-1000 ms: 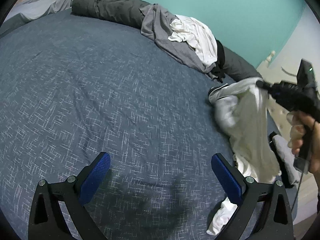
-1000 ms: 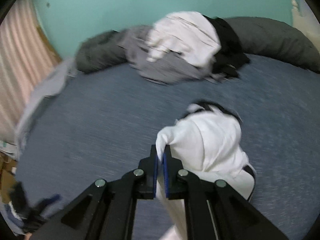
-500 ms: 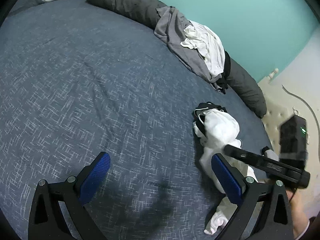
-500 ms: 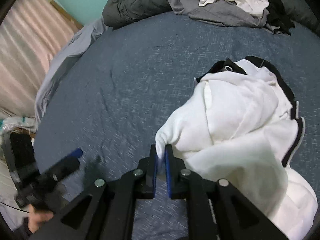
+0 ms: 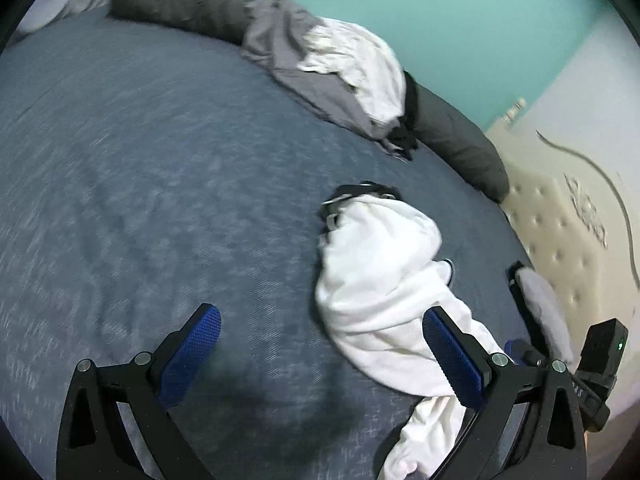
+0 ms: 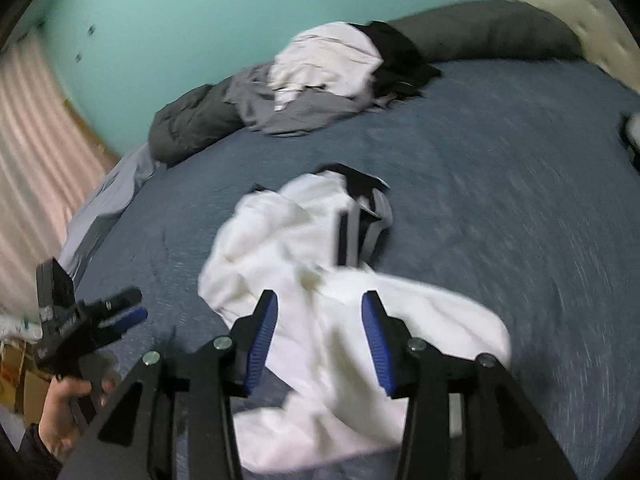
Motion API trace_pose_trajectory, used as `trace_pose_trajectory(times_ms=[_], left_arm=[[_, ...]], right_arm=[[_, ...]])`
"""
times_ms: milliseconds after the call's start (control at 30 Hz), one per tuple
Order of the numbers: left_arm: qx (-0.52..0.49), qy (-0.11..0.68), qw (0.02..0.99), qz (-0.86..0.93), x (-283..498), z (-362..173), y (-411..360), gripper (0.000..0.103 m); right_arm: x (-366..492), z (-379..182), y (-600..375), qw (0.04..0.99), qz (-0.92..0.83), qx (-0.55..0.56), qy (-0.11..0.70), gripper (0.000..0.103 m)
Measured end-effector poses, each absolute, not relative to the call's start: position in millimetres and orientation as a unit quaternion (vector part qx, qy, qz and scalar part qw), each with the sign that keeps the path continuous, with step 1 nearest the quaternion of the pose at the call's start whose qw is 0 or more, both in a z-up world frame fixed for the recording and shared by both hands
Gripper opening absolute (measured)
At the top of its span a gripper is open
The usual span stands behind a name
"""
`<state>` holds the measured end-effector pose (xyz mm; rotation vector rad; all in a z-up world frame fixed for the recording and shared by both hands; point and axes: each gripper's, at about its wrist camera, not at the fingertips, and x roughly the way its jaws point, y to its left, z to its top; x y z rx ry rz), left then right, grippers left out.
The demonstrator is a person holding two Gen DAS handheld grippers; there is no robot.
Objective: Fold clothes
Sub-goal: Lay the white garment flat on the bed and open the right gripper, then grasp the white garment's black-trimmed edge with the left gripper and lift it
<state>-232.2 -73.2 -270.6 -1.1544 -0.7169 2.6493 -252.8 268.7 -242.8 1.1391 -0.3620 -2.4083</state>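
Near the right edge of the bed (image 5: 140,160), toward the headboard end, you've got the white garment (image 6: 320,280) dumped in a crumpled heap with its black-trimmed part pointing at the pile along the wall. Your right gripper (image 6: 320,332) has just been opening, and its blue pads now stand apart with the cloth lying loose between them, not pinched, so it looks like you let go on purpose to get the thing down on the flat before spreading it. Your left gripper (image 5: 320,360) hangs wide open over bare cover just beside the heap, holding nothing, probably waiting to grab a hem or corner once you pick one.

Surface is a blue-grey flecked bedcover, soft, so the fabric may drag and bunch when you pull it. Along the far edge sits the pile of clothes (image 5: 340,68), grey and white, on a dark rolled duvet (image 5: 180,4). Teal wall (image 6: 180,20) behind, cream tufted headboard (image 5: 560,232) on the right, pinkish curtain (image 6: 32,140) on the other side
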Motion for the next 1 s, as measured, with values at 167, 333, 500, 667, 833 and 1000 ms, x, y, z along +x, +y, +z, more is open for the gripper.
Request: trace_pose_trajectory(times_ms=[167,333,500,667,833,1000], left_arm=[[-0.393,-0.224,0.099,0.886,-246,-274,-58,0.103],[-0.396,-0.209,0.101,0.889,-256,-273,-46,0.102],[-0.399,-0.189,0.109,0.891,-275,-264,-21,0.102],[-0.419,-0.122,0.114,0.893,-302,-258,19,0.094],[-0.444,-0.086,0.102,0.886,-328,-267,40,0.08],[-0.468,-0.037,0.105,0.877,-337,-280,55,0.035]], right_arm=[[-240,-256,292,0.23,-0.873,0.396,-0.168,0.047],[-239,-271,303,0.242,-0.862,0.401,-0.192,0.048],[-232,-279,318,0.248,-0.857,0.396,-0.218,0.049],[-233,-281,329,0.247,-0.853,0.391,-0.24,0.049],[-234,-280,339,0.249,-0.849,0.386,-0.261,0.049],[-236,-282,344,0.248,-0.845,0.386,-0.274,0.049]])
